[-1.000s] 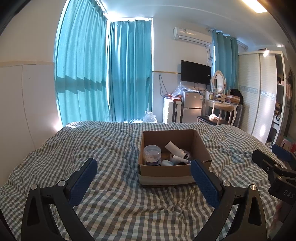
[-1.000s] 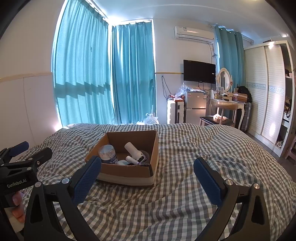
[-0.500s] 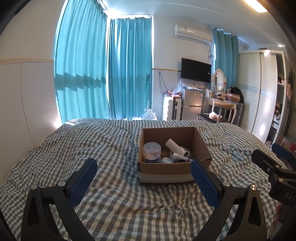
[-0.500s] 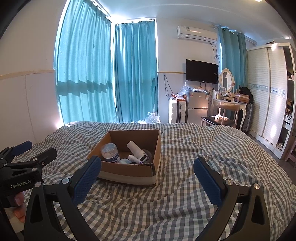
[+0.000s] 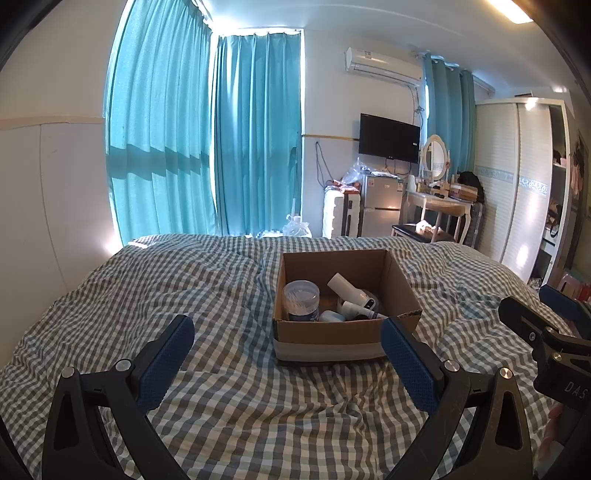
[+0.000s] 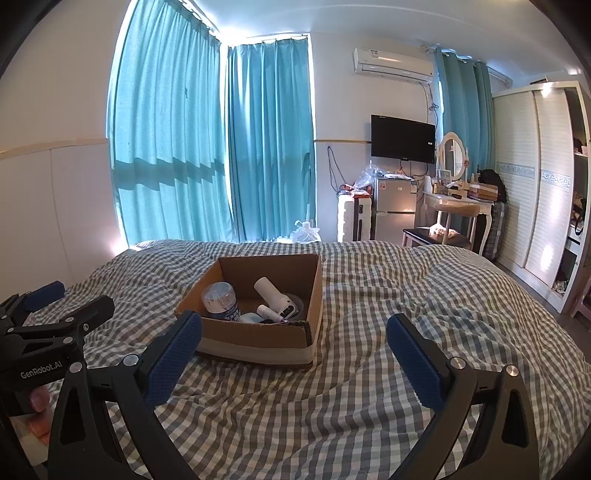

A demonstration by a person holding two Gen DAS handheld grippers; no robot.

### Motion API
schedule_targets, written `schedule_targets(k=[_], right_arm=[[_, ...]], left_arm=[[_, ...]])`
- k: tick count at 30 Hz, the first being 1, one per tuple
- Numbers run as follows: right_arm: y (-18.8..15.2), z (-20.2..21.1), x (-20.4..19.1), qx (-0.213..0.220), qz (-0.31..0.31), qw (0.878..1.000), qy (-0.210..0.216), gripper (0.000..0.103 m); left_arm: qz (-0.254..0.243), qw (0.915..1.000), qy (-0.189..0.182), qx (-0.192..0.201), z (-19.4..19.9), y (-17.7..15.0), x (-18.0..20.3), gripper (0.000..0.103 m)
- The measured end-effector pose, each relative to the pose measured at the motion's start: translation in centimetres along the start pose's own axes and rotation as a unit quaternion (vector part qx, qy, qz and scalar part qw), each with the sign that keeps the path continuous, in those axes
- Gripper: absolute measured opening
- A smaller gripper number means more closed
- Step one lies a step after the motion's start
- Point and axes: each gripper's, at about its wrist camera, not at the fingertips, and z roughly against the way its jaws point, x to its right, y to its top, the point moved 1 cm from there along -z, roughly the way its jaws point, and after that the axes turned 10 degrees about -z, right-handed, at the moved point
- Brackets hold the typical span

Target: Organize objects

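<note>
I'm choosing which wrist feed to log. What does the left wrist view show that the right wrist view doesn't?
Only the left wrist view shows the right gripper from the side, at its right edge, and a ceiling light. Only the right wrist view shows the left gripper at its left edge, with fingertips beneath it. Both show the box on the checked bed, open blue pads, curtains and TV.

One cardboard box (image 5: pixel 328 338), one clear lidded jar (image 5: pixel 300 300), two white bottles (image 5: pixel 352 293), two claws (image 6: pixel 293 354)
</note>
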Motion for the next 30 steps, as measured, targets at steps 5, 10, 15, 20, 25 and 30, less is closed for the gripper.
schedule_targets(k=[5, 10, 15, 20, 25, 30], right_arm=[[-0.02, 0.01, 0.16, -0.001, -0.005, 1.0, 0.0, 0.1], [-0.11, -0.05, 0.14, -0.003, -0.006, 1.0, -0.001, 0.1], [-0.22, -0.1, 0.18, -0.005, -0.007, 1.0, -0.001, 0.1], [-0.34, -0.05, 0.31, -0.006, -0.009, 1.0, 0.0, 0.1], [-0.48, -0.18, 0.45, -0.012, -0.019, 1.0, 0.001, 0.1], [-0.52, -0.2, 0.43, -0.013, -0.018, 1.0, -0.001, 0.1]], left_arm=[[0.001, 1.0, -0.003, -0.003, -0.11, -0.15, 0.0, 0.103], [-0.002, 1.0, -0.005, -0.003, -0.17, -0.31, 0.12, 0.103], [-0.002, 1.0, -0.005, -0.004, -0.18, -0.32, 0.12, 0.103], [-0.005, 1.0, -0.005, -0.004, -0.23, -0.51, 0.15, 0.103], [-0.006, 1.0, -0.003, -0.005, -0.27, -0.73, 0.2, 0.103], [-0.008, 1.0, -0.002, -0.005, -0.27, -0.83, 0.1, 0.103]])
